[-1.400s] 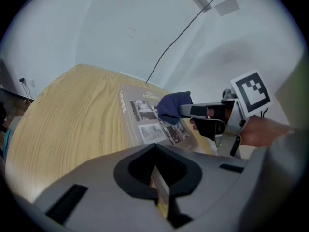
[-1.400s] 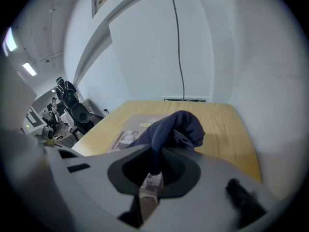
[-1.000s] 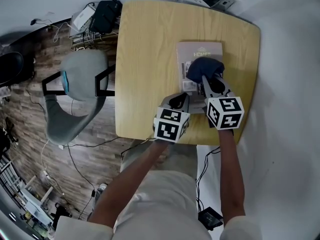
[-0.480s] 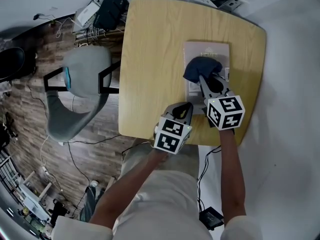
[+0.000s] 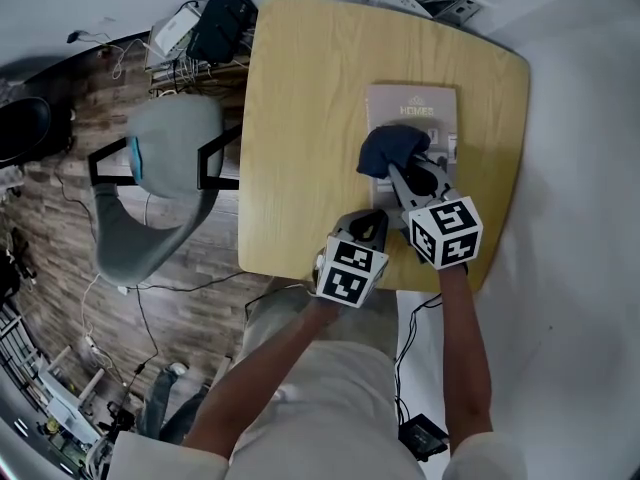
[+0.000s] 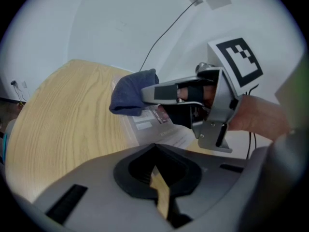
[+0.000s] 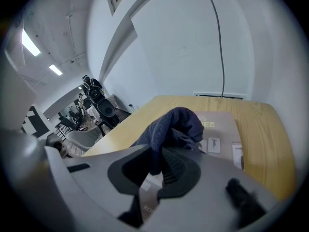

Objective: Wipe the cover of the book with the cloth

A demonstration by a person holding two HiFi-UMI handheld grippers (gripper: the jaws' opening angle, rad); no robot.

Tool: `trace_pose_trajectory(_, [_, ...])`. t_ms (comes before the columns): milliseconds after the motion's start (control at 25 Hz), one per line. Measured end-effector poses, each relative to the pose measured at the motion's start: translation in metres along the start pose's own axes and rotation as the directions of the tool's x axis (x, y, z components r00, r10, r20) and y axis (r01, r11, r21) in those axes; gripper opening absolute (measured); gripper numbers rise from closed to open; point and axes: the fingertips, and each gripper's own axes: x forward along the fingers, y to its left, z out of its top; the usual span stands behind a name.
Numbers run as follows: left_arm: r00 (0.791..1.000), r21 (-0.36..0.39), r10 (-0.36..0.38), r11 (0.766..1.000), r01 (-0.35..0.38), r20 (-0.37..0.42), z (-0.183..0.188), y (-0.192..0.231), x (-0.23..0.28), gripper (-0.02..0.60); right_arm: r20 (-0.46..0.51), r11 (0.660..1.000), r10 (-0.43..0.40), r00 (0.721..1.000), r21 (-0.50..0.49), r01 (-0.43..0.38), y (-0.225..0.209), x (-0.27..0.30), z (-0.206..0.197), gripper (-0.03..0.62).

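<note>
A grey-covered book [image 5: 430, 108] lies on the far right part of the wooden table [image 5: 300, 118]. My right gripper [image 5: 397, 171] is shut on a bunched dark blue cloth [image 5: 388, 149], which rests on the book's left middle. In the right gripper view the cloth [image 7: 176, 122] bulges out of the jaws over the book [image 7: 219, 129]. My left gripper [image 5: 370, 219] hovers shut and empty by the book's near left corner. From the left gripper view I see the cloth [image 6: 131, 92], the right gripper [image 6: 147, 94] and the book [image 6: 149, 129] ahead of the left gripper [image 6: 156, 150].
A grey chair [image 5: 165, 178] stands on the floor left of the table. A black router [image 5: 215, 26] and cables lie beyond the table's far left corner. The table's near edge [image 5: 300, 273] is just under the left gripper. A white wall runs along the right.
The right gripper has dragged the cloth from the book's upper middle toward its near left side. The left gripper has drawn back slightly from the book's corner.
</note>
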Motion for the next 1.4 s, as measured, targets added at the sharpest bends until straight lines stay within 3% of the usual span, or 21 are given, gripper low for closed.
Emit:
trace_pose_trajectory(440, [1.000, -0.014, 0.004, 1.000, -0.004, -0.013, 0.001, 0.001, 0.000, 0.009, -0.023, 0.999, -0.020, 1.000, 0.039, 0.021, -0.003, -0.019, -0.024, 0.052])
trace_pose_trajectory(1400, [0.999, 0.008, -0.019, 1.000, 0.019, -0.037, 0.002, 0.000, 0.001, 0.009, -0.073, 0.957, -0.248, 0.966, 0.137, 0.257, -0.089, -0.086, -0.067, 0.051])
